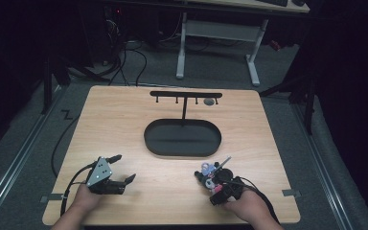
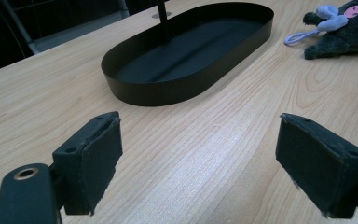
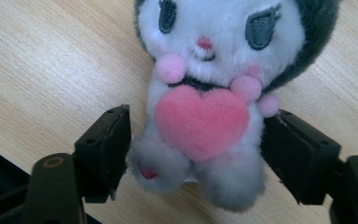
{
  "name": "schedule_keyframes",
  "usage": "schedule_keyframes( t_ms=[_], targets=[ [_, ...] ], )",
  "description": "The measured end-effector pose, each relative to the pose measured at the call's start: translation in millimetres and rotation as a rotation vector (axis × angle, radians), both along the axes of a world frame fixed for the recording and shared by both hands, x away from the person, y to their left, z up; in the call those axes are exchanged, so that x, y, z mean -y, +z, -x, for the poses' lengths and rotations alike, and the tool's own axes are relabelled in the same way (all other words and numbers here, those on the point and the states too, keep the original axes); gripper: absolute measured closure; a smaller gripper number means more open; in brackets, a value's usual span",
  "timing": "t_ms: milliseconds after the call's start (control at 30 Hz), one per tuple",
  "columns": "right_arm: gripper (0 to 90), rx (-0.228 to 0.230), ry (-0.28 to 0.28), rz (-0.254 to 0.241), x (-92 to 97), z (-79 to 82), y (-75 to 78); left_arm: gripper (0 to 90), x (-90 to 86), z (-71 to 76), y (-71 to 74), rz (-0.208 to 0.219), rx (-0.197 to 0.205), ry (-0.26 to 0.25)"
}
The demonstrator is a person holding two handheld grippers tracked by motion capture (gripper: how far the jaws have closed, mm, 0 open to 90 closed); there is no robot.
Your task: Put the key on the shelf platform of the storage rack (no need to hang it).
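Plush toy clamped at the near right of the table.

The plush toy (image 3: 205,116) is gripped around its lower body by the right gripper (image 3: 196,154), whose jaws are pressed into the fur. A slip is judged possible, since soft pile gives under the pads. The left gripper (image 2: 200,158), jaws apart and holding nothing, is kept near left. The pale wooden table (image 1: 124,120) carries a black oval tray (image 1: 182,138) with a hook stand (image 1: 186,96); beyond, the room is dark, with a desk frame (image 1: 218,43).
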State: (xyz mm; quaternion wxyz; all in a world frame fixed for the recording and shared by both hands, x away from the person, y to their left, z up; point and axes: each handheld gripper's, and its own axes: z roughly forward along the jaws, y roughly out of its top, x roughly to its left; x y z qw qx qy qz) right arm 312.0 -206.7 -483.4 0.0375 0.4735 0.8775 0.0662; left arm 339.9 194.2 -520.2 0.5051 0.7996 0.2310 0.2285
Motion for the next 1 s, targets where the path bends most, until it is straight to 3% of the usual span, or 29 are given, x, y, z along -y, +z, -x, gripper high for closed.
schedule_keyframes(
  t_ms=[167,500,1000],
  targets=[
    [43.0,-0.007,-0.021,-0.007,2.0,0.0,0.0,15.4,0.0,0.0,0.0,-0.002,-0.002,-0.001],
    [47.1,-0.007,-0.024,-0.001,0.2,-0.9,8.3,15.4,0.2,0.2,-0.3,-0.007,-0.004,0.0],
    [47.3,0.091,-0.02,-0.049,-1.1,-19.7,44.9,15.4,-0.7,1.5,-0.1,0.0,0.0,0.002]
  ],
)
